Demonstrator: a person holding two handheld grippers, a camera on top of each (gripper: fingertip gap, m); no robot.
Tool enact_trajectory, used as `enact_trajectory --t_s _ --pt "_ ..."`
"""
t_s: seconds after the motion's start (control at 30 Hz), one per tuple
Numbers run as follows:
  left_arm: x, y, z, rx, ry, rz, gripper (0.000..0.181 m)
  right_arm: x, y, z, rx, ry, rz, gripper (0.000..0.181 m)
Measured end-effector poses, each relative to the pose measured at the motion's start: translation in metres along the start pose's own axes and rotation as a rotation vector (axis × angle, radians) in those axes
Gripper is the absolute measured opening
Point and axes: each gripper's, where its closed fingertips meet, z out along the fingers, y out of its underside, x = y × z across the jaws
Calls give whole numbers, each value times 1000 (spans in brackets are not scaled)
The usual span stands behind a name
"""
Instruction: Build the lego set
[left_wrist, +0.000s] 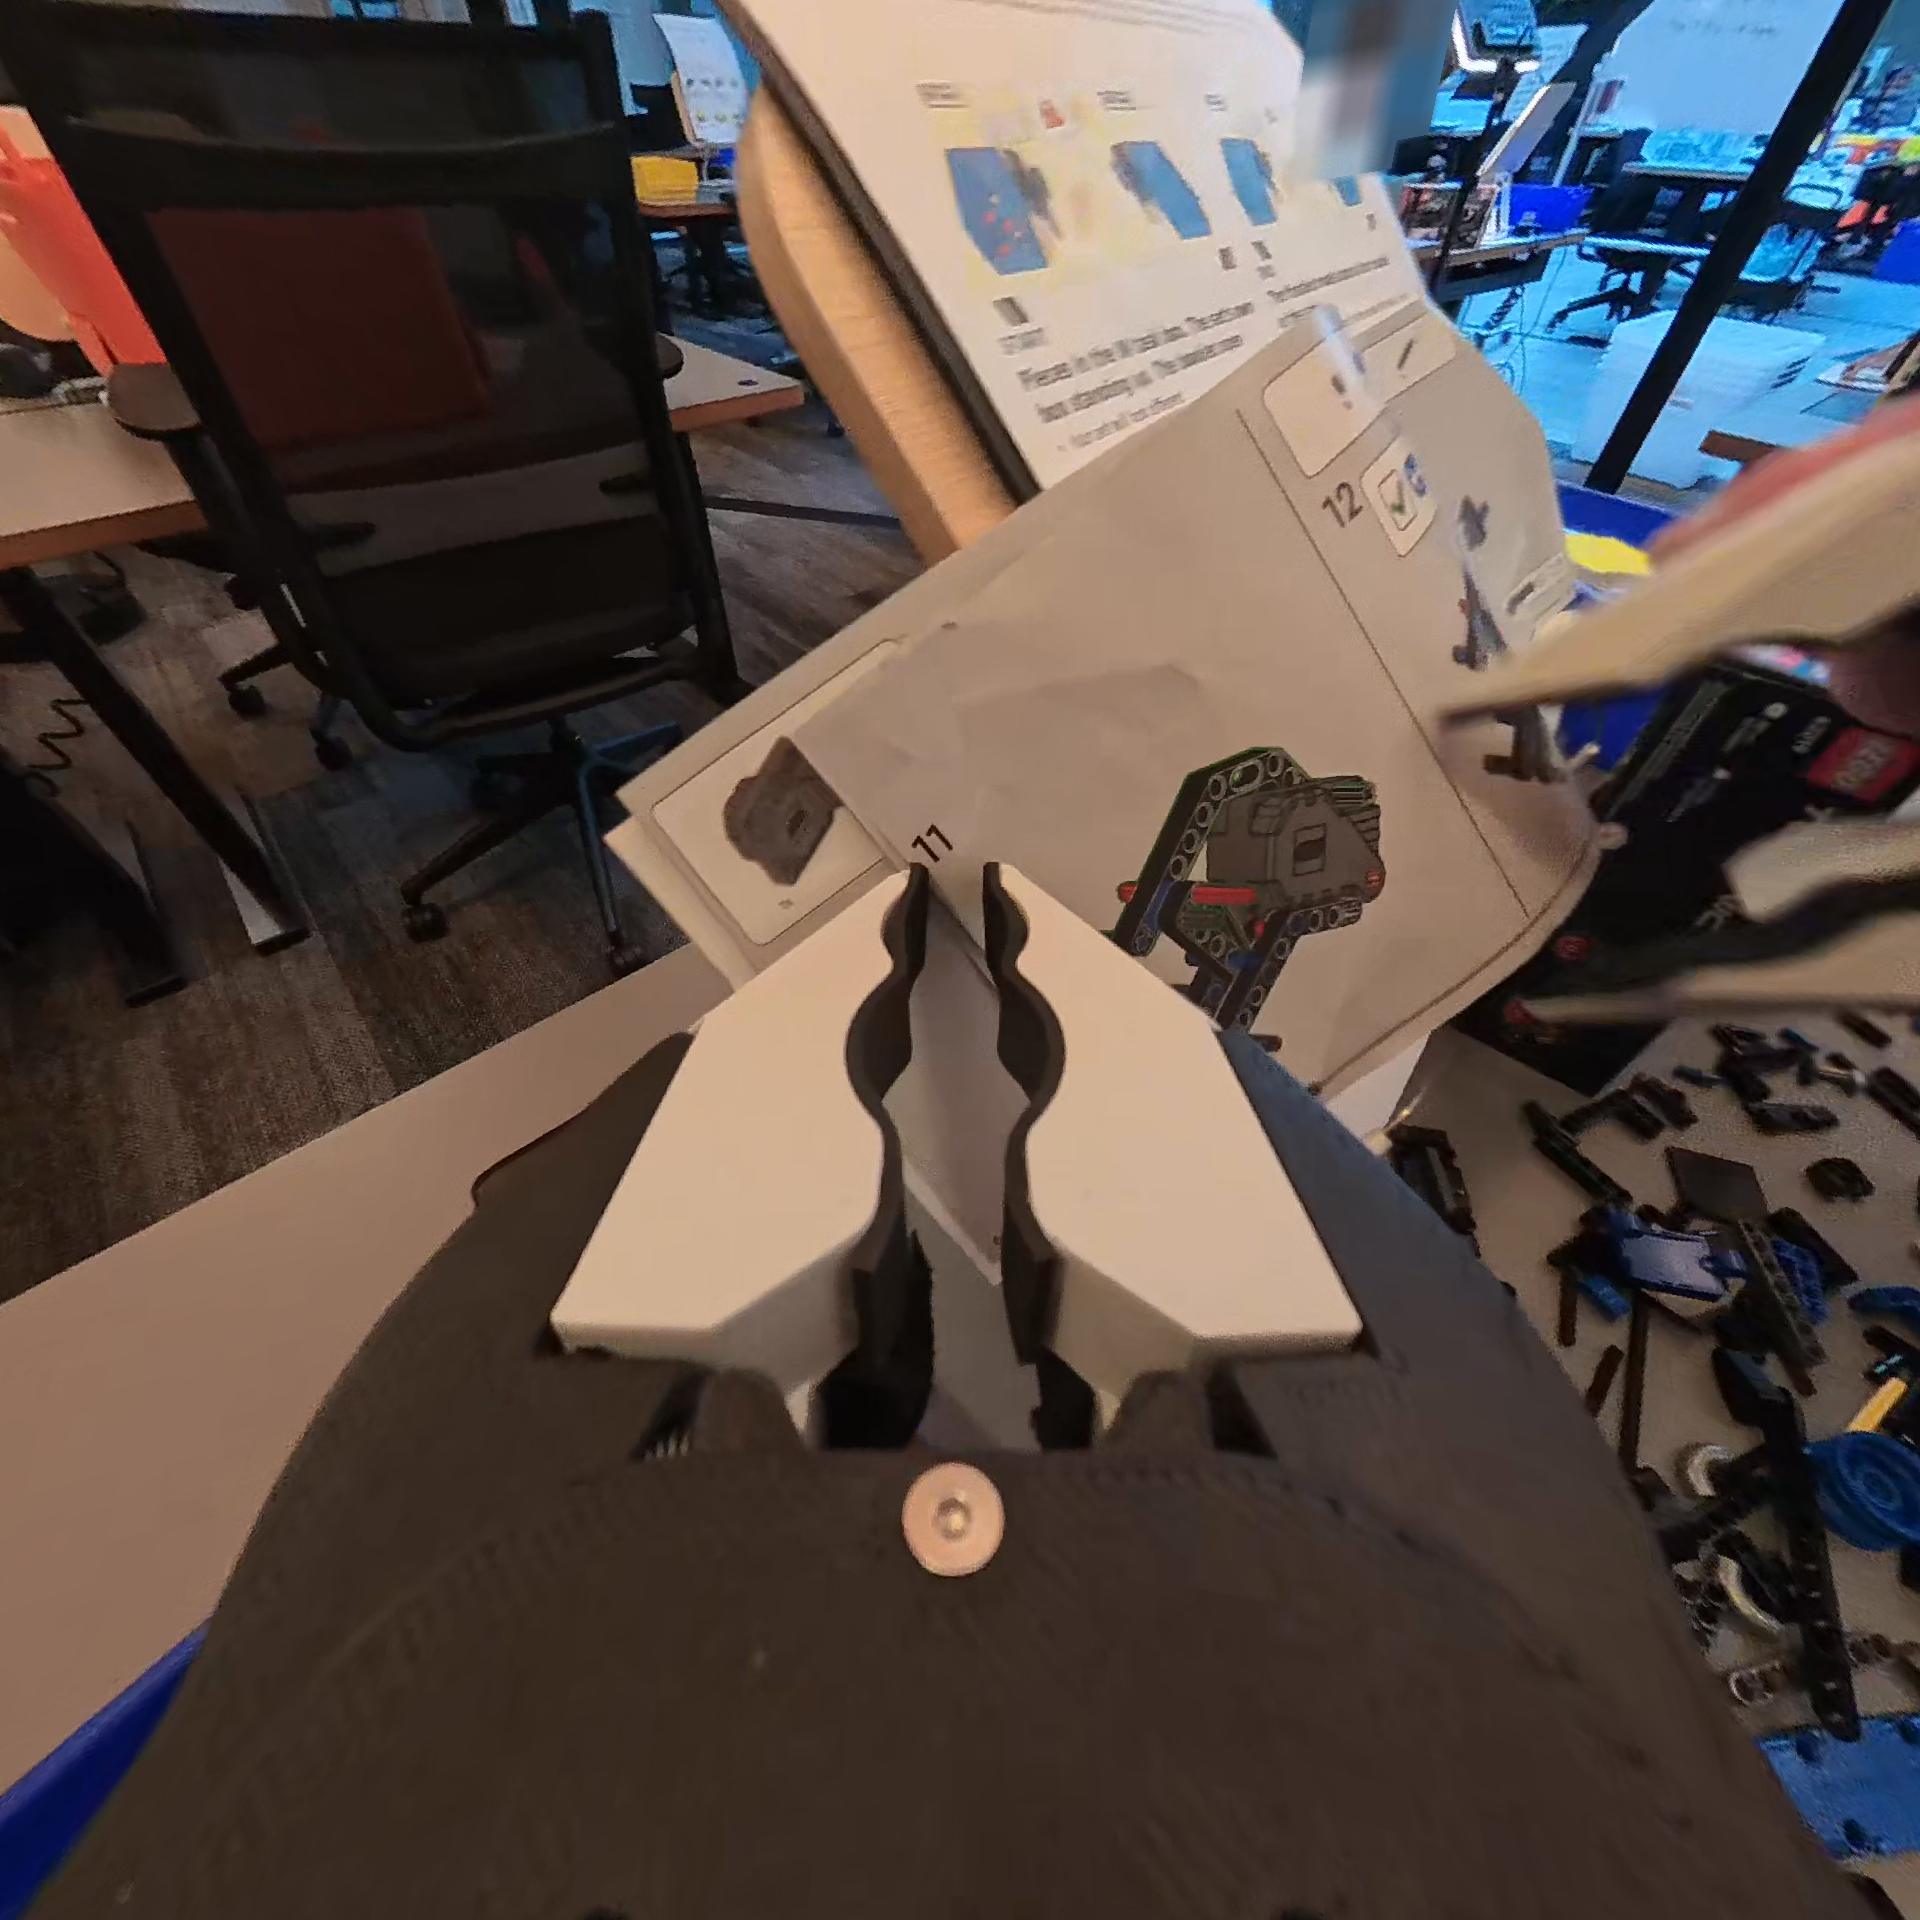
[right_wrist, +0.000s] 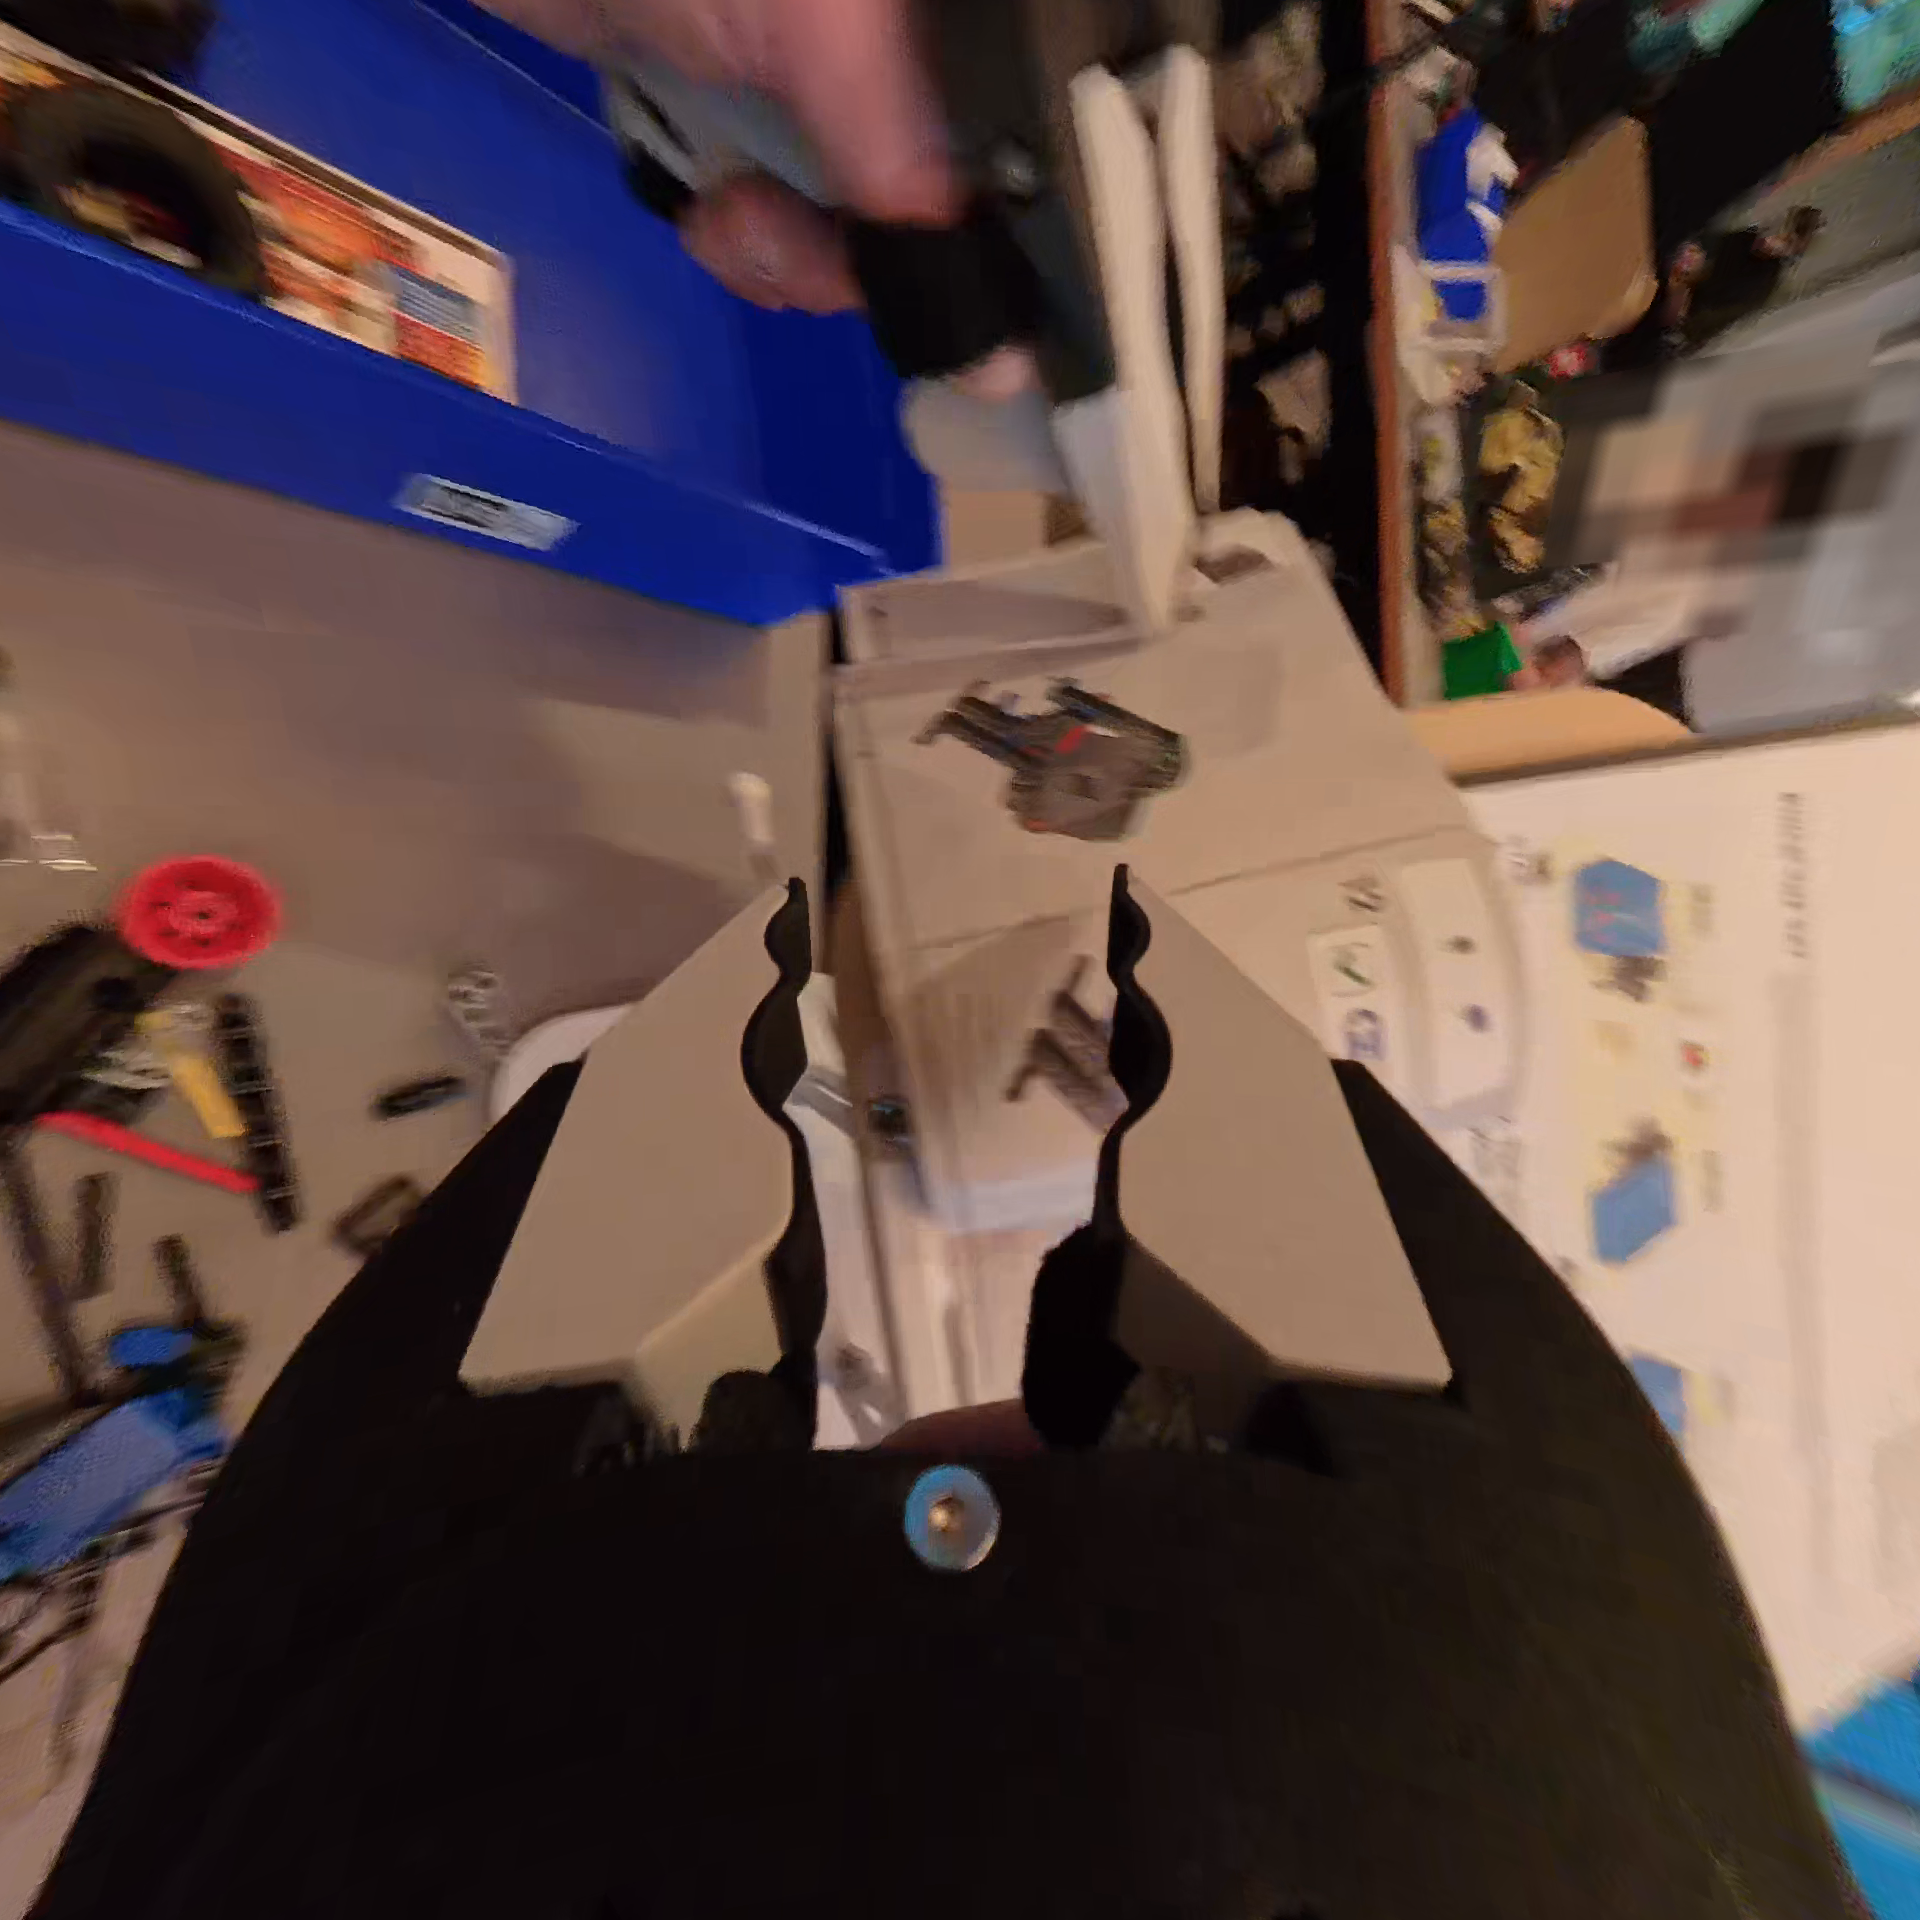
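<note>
An open instruction booklet (left_wrist: 1143, 675) stands tilted up at the table's far edge. My left gripper (left_wrist: 953, 878) is shut on the lower edge of one of its pages; the page runs between the two black pads. My right gripper (right_wrist: 956, 894) is open and empty, hovering over the booklet (right_wrist: 1039, 831), and its view is motion-blurred. It also shows blurred at the right of the left wrist view (left_wrist: 1486, 862), open next to the page. The left gripper shows in the right wrist view (right_wrist: 1164, 608), held by a hand. Loose black and blue Lego parts (left_wrist: 1714, 1247) lie on the table.
A printed sheet with blue pictures (left_wrist: 1091, 208) leans behind the booklet. A black Lego box (left_wrist: 1714, 779) and a blue bin (right_wrist: 520, 395) stand beside it. A red wheel (right_wrist: 200, 911) lies among parts (right_wrist: 156, 1091). An office chair (left_wrist: 364, 416) stands beyond the table edge. Left tips to right tips: about 10 cm. To the red wheel (right_wrist: 200, 911): right tips about 20 cm, left tips about 25 cm.
</note>
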Motion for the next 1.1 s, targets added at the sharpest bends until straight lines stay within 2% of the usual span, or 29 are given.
enact_trajectory --t_s 0.17,0.2,0.37,0.47,0.53,0.73,0.8,0.83,0.87,0.97,1.1 --pt "15 -11 0 31 29 33 10 18 34 12 -145 72 -82 54" --pt "16 -12 0 33 26 42 10 20 37 13 -148 91 -85 49" --pt "18 -10 -2 19 -3 70 17 22 48 7 -147 121 -74 0" --pt "18 -3 -1 -9 -19 82 22 25 52 2 -129 97 8 2" --pt "20 -1 1 -11 -12 77 24 25 49 -3 -81 58 76 12" --pt "38 -10 6 36 107 -7 26 21 55 -4 -68 25 89 15" --pt "39 -11 7 33 105 -6 19 19 55 -2 -59 11 107 18" --pt "41 -12 7 38 116 -3 5 20 54 -2 -53 12 114 20" --pt "42 -15 6 56 134 -17 0 21 55 -2 -56 14 127 22" --pt "47 -25 2 116 194 -89 0 30 57 -3 -74 53 120 29" --pt "51 -29 2 126 201 -67 0 34 64 -4 -109 65 106 31"
